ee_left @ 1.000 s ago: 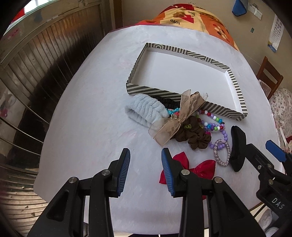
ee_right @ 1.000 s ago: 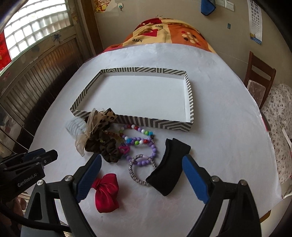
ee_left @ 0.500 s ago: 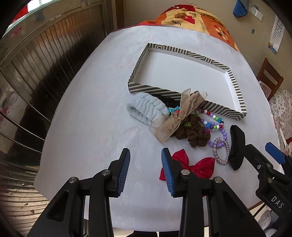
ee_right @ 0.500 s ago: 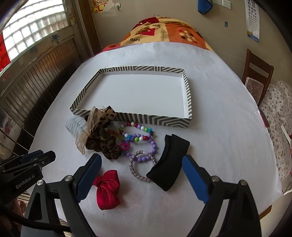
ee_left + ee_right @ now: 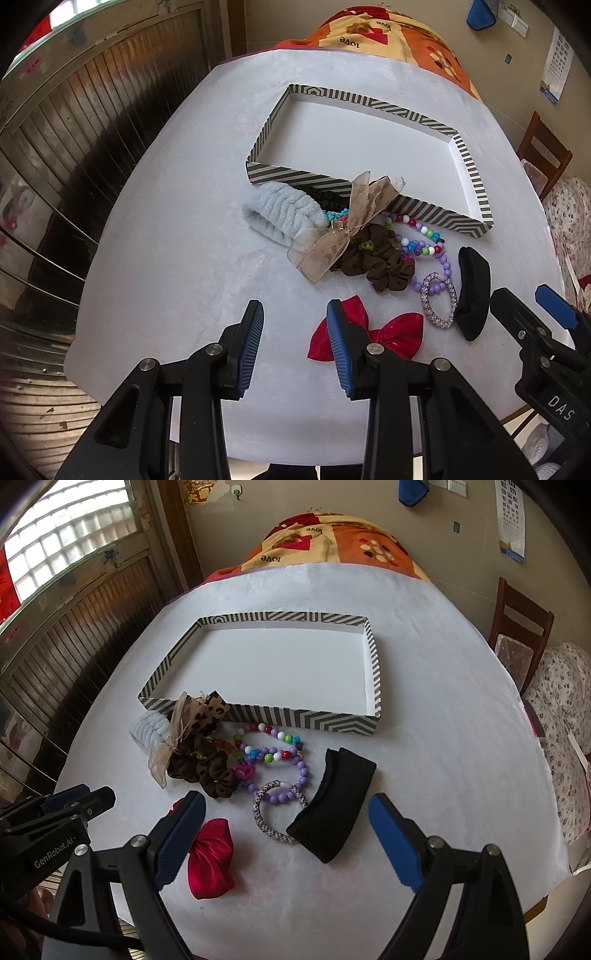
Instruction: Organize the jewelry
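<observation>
left tongs (image 5: 294,341) parted, holding nothing, above table (image 5: 166,229) beside red bow (image 5: 397,334) | right tongs (image 5: 286,843) spread wide, holding nothing, over black band (image 5: 334,808) and woven ring (image 5: 275,812) | bead bracelets (image 5: 275,749), brown scrunchie (image 5: 207,766), pale-blue scrunchie (image 5: 147,729) heaped just outside striped tray (image 5: 332,722)

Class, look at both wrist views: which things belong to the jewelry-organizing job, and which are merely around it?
Belonging to the job:
striped tray
bead bracelets
braided band
red bow
brown scrunchie
black headband
pale blue band
left gripper
right gripper

Merely around:
wooden chair
patterned blanket
wall calendar
</observation>
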`<state>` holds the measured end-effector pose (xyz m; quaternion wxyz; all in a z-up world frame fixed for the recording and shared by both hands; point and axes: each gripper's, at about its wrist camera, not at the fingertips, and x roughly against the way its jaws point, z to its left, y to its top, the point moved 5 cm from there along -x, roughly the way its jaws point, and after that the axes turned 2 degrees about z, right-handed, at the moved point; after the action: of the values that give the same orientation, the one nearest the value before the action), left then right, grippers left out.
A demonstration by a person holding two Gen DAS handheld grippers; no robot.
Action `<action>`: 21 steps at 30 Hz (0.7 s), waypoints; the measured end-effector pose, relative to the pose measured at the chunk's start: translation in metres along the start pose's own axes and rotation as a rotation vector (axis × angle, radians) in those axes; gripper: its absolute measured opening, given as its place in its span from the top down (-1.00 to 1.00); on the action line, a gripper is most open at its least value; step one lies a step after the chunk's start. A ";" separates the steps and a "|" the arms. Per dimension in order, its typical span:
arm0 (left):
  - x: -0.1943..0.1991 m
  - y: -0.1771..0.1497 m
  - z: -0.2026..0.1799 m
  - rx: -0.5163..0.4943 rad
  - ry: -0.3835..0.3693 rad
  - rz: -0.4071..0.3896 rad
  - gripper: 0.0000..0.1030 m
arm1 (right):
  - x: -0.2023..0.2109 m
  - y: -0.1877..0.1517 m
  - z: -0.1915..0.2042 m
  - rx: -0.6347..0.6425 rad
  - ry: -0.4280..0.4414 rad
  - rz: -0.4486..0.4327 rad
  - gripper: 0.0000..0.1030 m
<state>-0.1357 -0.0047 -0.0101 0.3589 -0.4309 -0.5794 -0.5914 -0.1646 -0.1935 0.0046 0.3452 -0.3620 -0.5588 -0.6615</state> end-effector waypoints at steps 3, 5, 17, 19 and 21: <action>-0.001 -0.001 -0.001 -0.004 0.007 0.000 0.47 | 0.000 0.001 -0.003 -0.002 0.001 -0.001 -0.80; -0.001 -0.001 -0.002 -0.009 0.007 0.001 0.47 | 0.000 0.001 -0.004 -0.004 0.003 0.000 -0.80; -0.002 -0.003 -0.006 -0.026 0.026 0.003 0.47 | -0.001 0.000 -0.010 -0.004 0.004 0.005 -0.80; -0.001 -0.003 -0.007 -0.029 0.026 -0.002 0.47 | -0.001 0.001 -0.012 -0.005 0.003 0.006 -0.80; 0.000 -0.003 -0.009 -0.044 0.044 -0.016 0.47 | -0.001 0.001 -0.013 -0.006 0.003 0.007 -0.80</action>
<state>-0.1395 -0.0135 -0.0105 0.3571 -0.4209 -0.5617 -0.6163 -0.1639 -0.2062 0.0027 0.3474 -0.3640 -0.5549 -0.6625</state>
